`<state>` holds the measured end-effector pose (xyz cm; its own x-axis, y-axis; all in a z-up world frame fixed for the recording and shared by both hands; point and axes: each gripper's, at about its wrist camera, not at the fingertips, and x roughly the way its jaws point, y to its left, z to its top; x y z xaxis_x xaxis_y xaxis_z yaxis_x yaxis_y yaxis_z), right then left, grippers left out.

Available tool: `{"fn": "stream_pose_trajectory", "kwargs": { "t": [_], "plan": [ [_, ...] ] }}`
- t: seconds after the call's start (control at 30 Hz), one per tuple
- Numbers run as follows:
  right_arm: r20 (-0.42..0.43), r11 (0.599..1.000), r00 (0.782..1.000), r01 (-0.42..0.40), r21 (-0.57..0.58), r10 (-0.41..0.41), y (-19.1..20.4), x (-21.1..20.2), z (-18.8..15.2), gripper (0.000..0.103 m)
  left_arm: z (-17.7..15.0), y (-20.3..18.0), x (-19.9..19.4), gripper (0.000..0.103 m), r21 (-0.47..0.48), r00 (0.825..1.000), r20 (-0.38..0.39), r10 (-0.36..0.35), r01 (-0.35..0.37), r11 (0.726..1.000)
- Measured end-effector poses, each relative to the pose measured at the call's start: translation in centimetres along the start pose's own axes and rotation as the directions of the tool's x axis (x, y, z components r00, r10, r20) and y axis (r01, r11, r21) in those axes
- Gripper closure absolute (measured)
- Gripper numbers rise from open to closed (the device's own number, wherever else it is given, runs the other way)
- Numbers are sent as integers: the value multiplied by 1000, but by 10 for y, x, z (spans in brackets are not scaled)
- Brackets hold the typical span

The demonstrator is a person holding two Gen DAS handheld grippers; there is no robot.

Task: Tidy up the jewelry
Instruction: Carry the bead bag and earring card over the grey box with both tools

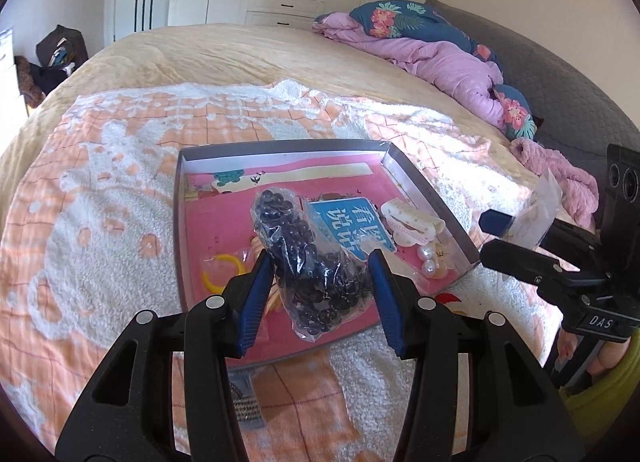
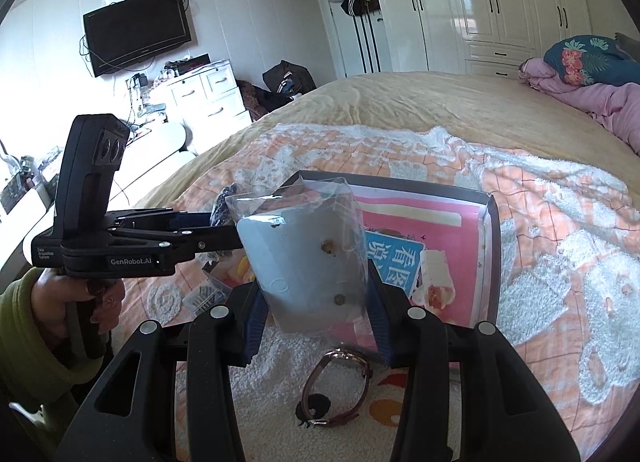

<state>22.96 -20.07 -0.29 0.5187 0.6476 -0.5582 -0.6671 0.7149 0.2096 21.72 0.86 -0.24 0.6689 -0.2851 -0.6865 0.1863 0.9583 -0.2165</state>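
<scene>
We hold a hand-held gripper in each hand above a bed (image 1: pixel 240 49) covered with an orange and white towel (image 1: pixel 100 201). On the towel lies a shallow box (image 1: pixel 432 197) with a pink printed bottom. Our left hand-held gripper (image 1: pixel 316 262) is closed on a clear bag of dark beads (image 1: pixel 308 250), its blue pads pressed on either side, and the bag hangs over the near part of the box. Inside the box we see a yellow ring (image 1: pixel 222 272) to the left of the bag, and to its right a cream hair clip (image 1: pixel 412 225) with a few pearls (image 1: pixel 428 258) just beside it. Our right hand-held gripper (image 2: pixel 316 302) is closed on a clear packet holding a white card with earrings (image 2: pixel 304 262), held up in front of the box's near edge. Below that packet, on the towel and outside the box, lies a brown-strapped watch (image 2: pixel 336 390). A pink quilt (image 1: pixel 440 57) is bunched at the far side of the bed.
</scene>
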Motion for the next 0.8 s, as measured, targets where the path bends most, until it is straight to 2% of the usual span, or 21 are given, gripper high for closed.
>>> {"fn": "stream_pose_trajectory", "kwargs": {
  "t": [0.3,0.8],
  "plan": [
    [-4,999,1000,18,27,-18,-14,12,9,60,0,0,20,63,3,1000,-28,-13,14,1000],
    [-83,997,996,42,69,-36,-39,52,8,60,-16,-8,58,63,36,991,-113,-74,78,996]
  ]
}}
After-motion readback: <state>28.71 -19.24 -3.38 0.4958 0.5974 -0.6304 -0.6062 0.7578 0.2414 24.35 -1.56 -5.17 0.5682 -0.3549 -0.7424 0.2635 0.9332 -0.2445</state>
